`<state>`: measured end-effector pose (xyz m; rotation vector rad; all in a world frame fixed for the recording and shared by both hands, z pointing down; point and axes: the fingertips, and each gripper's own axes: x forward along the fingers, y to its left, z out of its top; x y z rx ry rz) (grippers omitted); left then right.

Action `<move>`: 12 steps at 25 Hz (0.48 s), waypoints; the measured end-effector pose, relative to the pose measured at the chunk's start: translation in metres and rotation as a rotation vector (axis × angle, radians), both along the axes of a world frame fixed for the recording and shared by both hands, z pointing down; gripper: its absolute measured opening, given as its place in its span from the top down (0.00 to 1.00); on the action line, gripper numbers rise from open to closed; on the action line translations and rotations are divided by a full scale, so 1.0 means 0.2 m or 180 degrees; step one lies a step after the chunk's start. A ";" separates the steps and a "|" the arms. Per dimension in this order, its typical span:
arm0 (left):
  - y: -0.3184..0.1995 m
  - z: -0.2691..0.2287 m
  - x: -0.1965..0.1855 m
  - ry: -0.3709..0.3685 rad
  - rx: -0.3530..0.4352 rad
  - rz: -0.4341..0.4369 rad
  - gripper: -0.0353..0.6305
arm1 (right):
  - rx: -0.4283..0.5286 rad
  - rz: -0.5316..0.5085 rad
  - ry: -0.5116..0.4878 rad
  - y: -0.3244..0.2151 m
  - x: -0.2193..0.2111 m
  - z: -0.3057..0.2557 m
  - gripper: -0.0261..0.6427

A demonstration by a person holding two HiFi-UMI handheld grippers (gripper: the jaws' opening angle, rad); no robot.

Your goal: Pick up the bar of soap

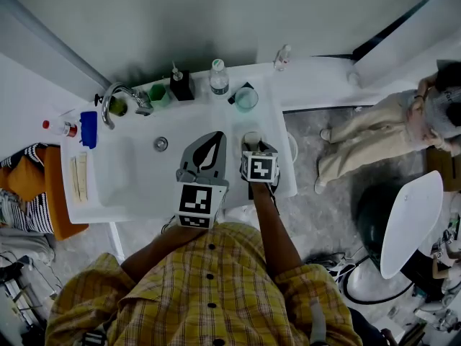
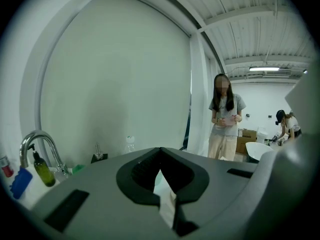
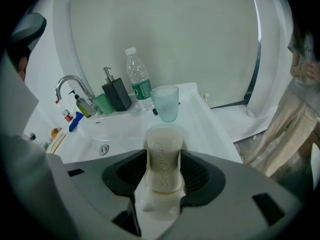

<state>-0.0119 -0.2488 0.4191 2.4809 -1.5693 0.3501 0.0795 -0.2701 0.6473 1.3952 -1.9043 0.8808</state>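
Note:
A pale cream bar of soap (image 3: 163, 159) stands on edge on the white sink top (image 1: 284, 171), right of the basin. In the right gripper view it sits between the two ribbed pads (image 3: 199, 171). My right gripper (image 3: 163, 153) is open around it and points steeply down. From the head view the soap (image 1: 251, 140) shows just past the right gripper (image 1: 252, 150). My left gripper (image 1: 218, 135) hovers over the basin with its jaw tips together and nothing in them. In its own view the left gripper (image 2: 160, 149) faces the wall.
Along the back of the sink stand a chrome faucet (image 1: 115, 96), a green cup (image 1: 158, 94), a black pump dispenser (image 1: 180, 85), a water bottle (image 1: 219, 78) and a teal tumbler (image 1: 246, 98). The drain (image 1: 160, 143) lies in the basin. A person (image 1: 374, 139) stands at the right.

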 end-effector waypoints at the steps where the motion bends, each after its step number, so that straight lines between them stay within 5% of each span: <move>1: 0.00 0.00 0.00 -0.0001 -0.0004 -0.0002 0.93 | -0.0010 0.0003 0.0000 0.00 0.00 0.01 0.66; 12: -0.04 0.03 -0.01 0.0012 -0.0063 -0.0004 0.93 | -0.0129 -0.0021 0.0083 -0.03 -0.01 0.08 0.66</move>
